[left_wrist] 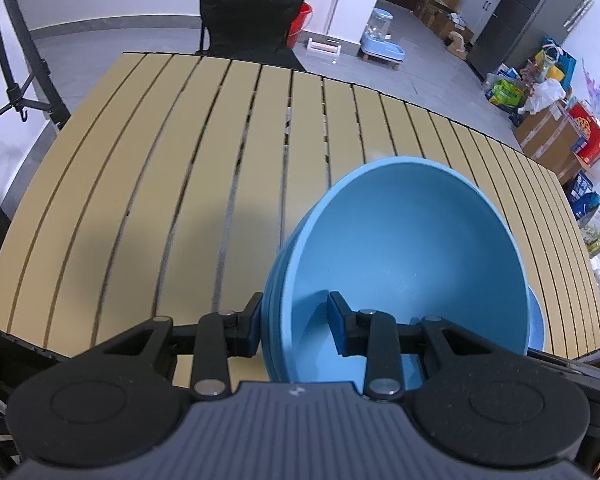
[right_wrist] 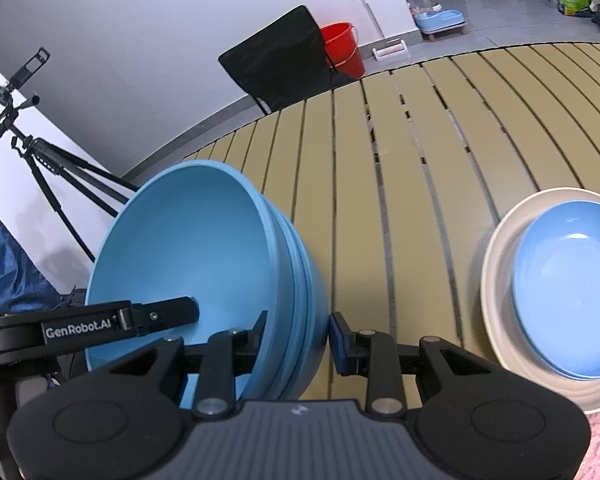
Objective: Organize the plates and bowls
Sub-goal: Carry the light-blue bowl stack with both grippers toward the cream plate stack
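A stack of nested blue bowls (left_wrist: 404, 256) is held tilted above the slatted table (left_wrist: 160, 184). My left gripper (left_wrist: 294, 326) is shut on the stack's near rim, one finger outside and one inside. In the right wrist view the same bowl stack (right_wrist: 204, 264) is tilted, and my right gripper (right_wrist: 296, 338) is shut on its rim from the other side. The left gripper's finger (right_wrist: 156, 316) reaches into the bowl there. A light blue bowl (right_wrist: 572, 292) sits in a beige plate (right_wrist: 496, 280) on the table (right_wrist: 400, 200) at the right.
A black chair (left_wrist: 252, 16) stands beyond the table's far edge, with a red bucket (right_wrist: 342, 50) behind it. A tripod (right_wrist: 48, 168) stands at the left. Boxes and bags (left_wrist: 556, 120) line the wall at the right.
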### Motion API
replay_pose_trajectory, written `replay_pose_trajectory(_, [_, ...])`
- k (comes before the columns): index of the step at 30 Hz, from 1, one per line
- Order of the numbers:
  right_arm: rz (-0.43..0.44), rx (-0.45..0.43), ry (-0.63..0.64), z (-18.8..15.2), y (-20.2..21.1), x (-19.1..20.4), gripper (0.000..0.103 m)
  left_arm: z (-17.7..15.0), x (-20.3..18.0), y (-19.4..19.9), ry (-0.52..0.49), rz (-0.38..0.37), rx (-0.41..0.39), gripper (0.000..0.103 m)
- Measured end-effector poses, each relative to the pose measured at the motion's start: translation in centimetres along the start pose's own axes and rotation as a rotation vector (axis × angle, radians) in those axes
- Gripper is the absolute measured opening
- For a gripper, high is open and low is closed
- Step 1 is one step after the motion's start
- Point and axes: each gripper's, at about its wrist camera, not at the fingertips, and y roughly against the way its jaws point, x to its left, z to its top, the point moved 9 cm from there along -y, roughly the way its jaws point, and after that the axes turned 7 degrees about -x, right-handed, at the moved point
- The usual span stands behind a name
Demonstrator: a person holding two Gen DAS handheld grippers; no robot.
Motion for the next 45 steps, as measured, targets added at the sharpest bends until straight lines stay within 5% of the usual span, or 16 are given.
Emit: replay_pose_trajectory(45, [-0.103,-0.089,-0.134,1.0,8.1,-13.7,0.028,-2.0,-15.2,-3.6,-0.146,-0.104,0.07,0.033])
